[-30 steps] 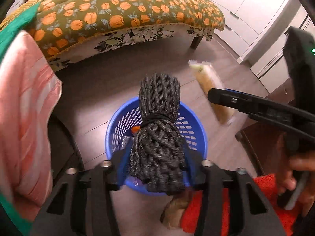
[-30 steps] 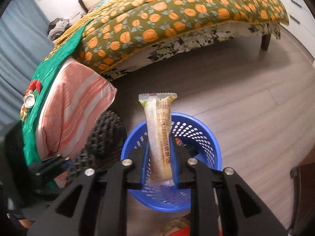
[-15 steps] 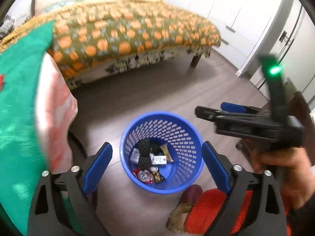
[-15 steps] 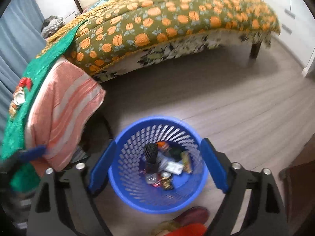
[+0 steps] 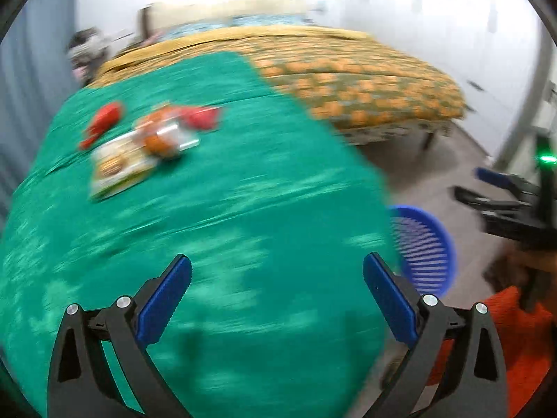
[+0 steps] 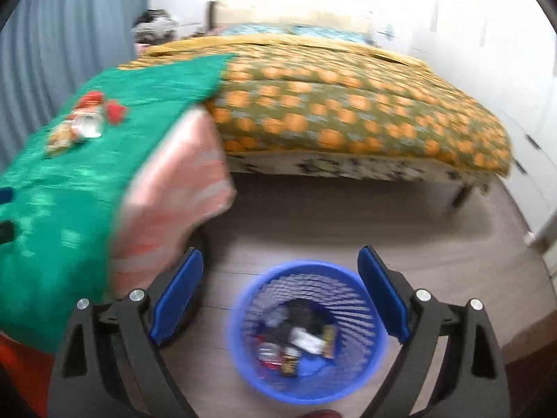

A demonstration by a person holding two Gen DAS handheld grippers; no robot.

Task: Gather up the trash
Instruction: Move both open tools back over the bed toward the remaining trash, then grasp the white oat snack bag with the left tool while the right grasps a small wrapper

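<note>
Trash (image 6: 299, 339) in basket (image 6: 243, 365) beside bed (image 6: 348, 111)

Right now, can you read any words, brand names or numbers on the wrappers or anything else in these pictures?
No text is readable.
Flat pale printed packet on the green cloth: printing smeared by motion blur.
White and yellow wrappers in the blue plastic mesh basket: too blurred and small to read.
Green light on the other gripper: a lamp, no lettering.

green cloth (image 5: 216, 230) hides basket (image 5: 431, 244), litter (image 5: 146, 146) blurred
</note>
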